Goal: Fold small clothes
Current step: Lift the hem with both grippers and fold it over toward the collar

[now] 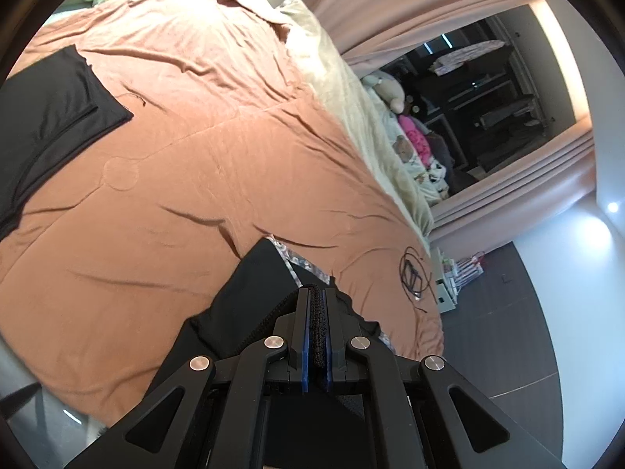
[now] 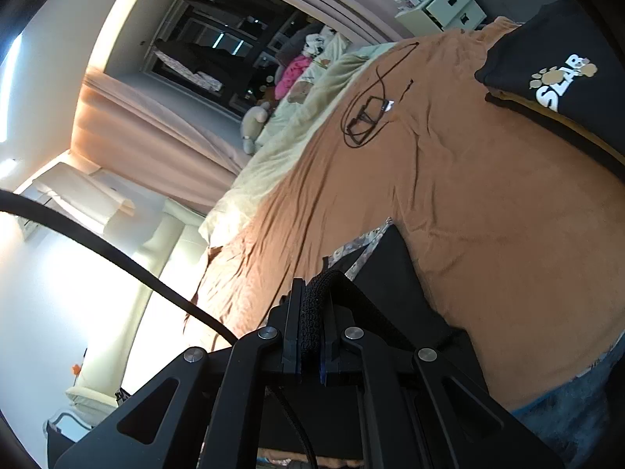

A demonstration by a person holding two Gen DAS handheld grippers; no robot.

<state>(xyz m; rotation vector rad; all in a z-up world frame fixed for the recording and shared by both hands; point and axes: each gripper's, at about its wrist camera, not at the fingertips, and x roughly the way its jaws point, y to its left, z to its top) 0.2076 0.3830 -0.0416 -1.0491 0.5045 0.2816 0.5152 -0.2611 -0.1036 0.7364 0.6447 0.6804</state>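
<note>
A small black garment with a patterned lining (image 1: 254,293) hangs over the orange bedspread (image 1: 195,148). My left gripper (image 1: 317,293) is shut on its black knit waistband, held above the bed. In the right wrist view my right gripper (image 2: 314,285) is shut on the same kind of knit band of the black garment (image 2: 390,273), which drapes to the right of the fingers. A folded black garment (image 1: 50,117) lies flat at the left of the bed.
A black cloth printed with paws and letters (image 2: 554,74) lies at the bed's right. Glasses with a cord (image 2: 367,117) lie on the spread; they also show in the left wrist view (image 1: 412,273). Soft toys (image 1: 414,140) sit by the window. A white cabinet (image 2: 445,4) stands beside the bed.
</note>
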